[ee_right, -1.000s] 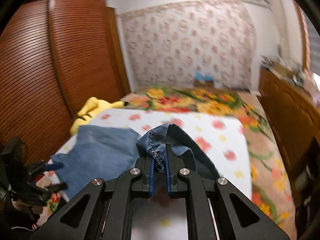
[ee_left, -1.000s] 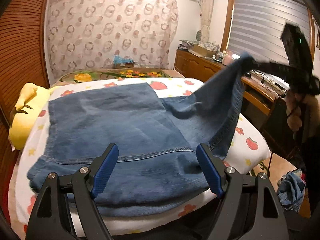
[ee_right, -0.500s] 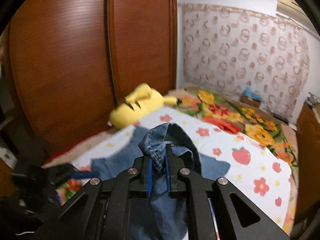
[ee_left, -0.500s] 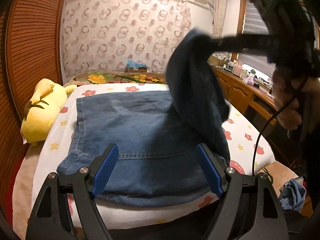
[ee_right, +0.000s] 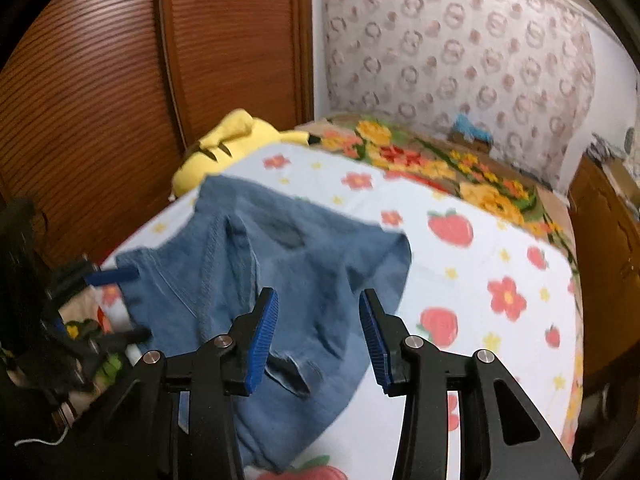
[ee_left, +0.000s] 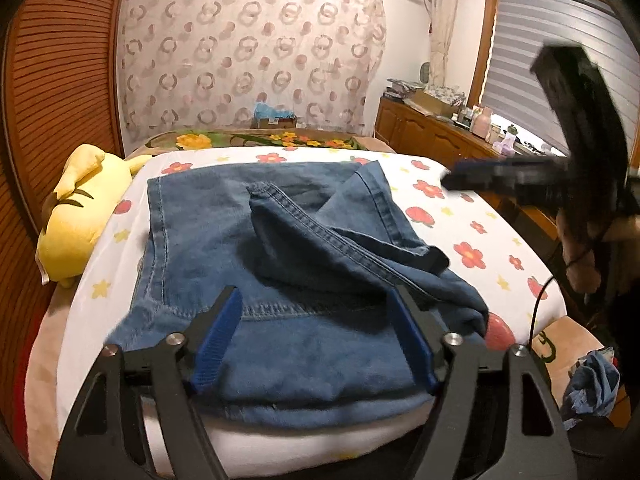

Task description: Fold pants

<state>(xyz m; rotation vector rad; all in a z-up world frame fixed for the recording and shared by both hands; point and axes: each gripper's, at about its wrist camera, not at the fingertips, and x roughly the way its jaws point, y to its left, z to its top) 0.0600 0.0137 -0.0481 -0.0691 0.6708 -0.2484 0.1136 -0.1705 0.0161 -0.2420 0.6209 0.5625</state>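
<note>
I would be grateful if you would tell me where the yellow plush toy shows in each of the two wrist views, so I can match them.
Left wrist view: the yellow plush toy lies at the left edge, beside the blue denim pants, against the wooden wardrobe.
Right wrist view: the toy sits upper left of centre, beyond the pants.
Shared landmark: the ring-patterned curtain behind the bed.
</note>
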